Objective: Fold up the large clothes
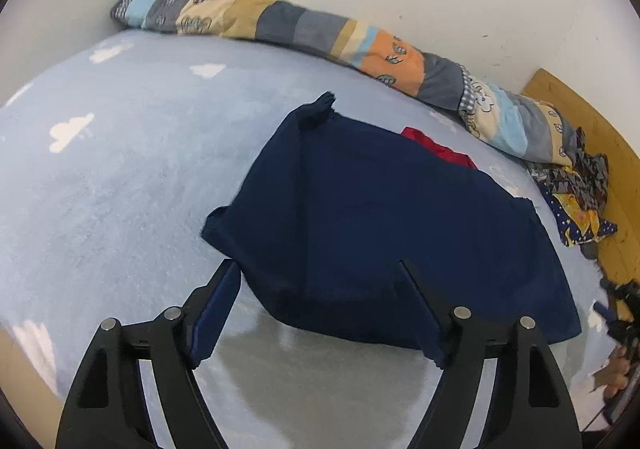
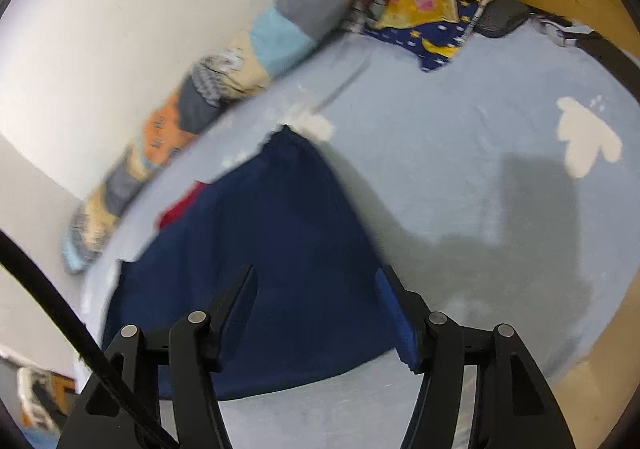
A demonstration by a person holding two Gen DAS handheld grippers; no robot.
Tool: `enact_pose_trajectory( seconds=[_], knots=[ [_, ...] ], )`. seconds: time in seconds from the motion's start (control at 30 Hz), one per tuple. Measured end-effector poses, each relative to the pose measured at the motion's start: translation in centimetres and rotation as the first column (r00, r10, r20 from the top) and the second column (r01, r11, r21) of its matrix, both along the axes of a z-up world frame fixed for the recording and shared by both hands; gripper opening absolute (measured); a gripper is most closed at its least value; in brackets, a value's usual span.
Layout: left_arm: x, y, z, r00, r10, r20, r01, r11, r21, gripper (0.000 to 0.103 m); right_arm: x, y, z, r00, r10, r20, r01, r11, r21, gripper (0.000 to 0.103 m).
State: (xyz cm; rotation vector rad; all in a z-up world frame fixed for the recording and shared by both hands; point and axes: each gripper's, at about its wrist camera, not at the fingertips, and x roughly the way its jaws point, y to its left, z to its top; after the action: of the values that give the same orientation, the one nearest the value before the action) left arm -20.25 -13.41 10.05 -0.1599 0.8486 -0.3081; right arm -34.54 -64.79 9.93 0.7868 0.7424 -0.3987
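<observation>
On bed, both grippers above the near hem of the navy garment, jaws empty.

Left gripper and right gripper both stand wide apart, nothing clamped; cloth lies flat on the light-blue bedspread, under and ahead of the fingers. Garment's long axis runs away from the fingers toward the patchwork bolster (red piece peeks out at its far edge). Neither hand looks clearly nearer; my guess is regrasp both near corners next.
</observation>
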Motion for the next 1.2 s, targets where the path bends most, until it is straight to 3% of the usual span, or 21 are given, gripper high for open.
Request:
enact_pose_trajectory(
  seconds=[0.1, 0.23, 0.3, 0.37, 0.47, 0.57, 0.67, 0.8, 0.87, 0.97, 1.2],
  knots=[
    [-1.0, -1.2, 1.0, 0.998, -0.027, 0.063, 0.025, 0.999, 0.02, 0.083, 0.1, 1.2, 0.6, 0.999, 0.041, 0.03, -0.041, 0.999, -0.003, 0.067],
    [-2.3, -2.6, 2.4, 0.984, -0.052, 0.171, 0.032, 0.992, 0.118, 0.096, 0.6, 1.1, -0.1, 0.998, 0.047, 0.048, -0.05, 0.996, 0.07, 0.067],
    [-2.8, -3.4, 3.1, 0.975, -0.047, 0.217, 0.006, 0.983, 0.184, 0.103, 0.5, 0.8, -0.4, 0.998, 0.034, 0.058, -0.04, 0.995, 0.091, 0.067],
    [-3.1, -4.6, 3.4, 0.968, -0.011, 0.252, -0.054, 0.967, 0.25, 0.103, 0.5, 0.6, -0.4, 0.996, 0.041, 0.073, -0.047, 0.994, 0.095, 0.067],
    [-3.1, -6.2, 3.4, 0.971, 0.031, 0.236, -0.096, 0.959, 0.266, 0.103, 1.1, 1.3, -0.2, 0.993, 0.068, 0.098, -0.076, 0.994, 0.079, 0.067],
    [-2.9, -7.8, 3.2, 0.985, 0.013, 0.173, -0.061, 0.959, 0.275, 0.103, 2.1, 2.6, -0.1, 0.988, 0.113, 0.103, -0.12, 0.99, 0.068, 0.067],
    [-3.1, -8.8, 2.7, 0.98, -0.028, 0.198, -0.042, 0.941, 0.337, 0.103, 2.8, 3.3, -0.1, 0.988, 0.126, 0.09, -0.131, 0.99, 0.057, 0.067],
    [-2.3, -8.4, 1.6, 0.99, -0.032, 0.134, -0.012, 0.95, 0.312, 0.103, 2.4, 1.8, -1.3, 0.994, 0.08, 0.077, -0.089, 0.988, 0.125, 0.067],
    [-2.2, -8.2, 1.7, 0.988, -0.008, 0.152, -0.041, 0.948, 0.317, 0.103, 1.7, 0.5, -2.1, 0.997, 0.033, 0.073, -0.045, 0.983, 0.177, 0.067],
    [-1.8, -7.9, 2.2, 0.982, 0.013, 0.189, -0.077, 0.94, 0.334, 0.103, 0.6, -0.8, -2.7, 0.999, -0.043, 0.031, 0.036, 0.982, 0.184, 0.067],
    [0.1, -5.9, 4.6, 0.974, -0.002, 0.228, -0.067, 0.954, 0.294, 0.103, -1.0, -3.1, -4.9, 0.992, -0.124, -0.038, 0.129, 0.954, 0.269, 0.067]
  ],
)
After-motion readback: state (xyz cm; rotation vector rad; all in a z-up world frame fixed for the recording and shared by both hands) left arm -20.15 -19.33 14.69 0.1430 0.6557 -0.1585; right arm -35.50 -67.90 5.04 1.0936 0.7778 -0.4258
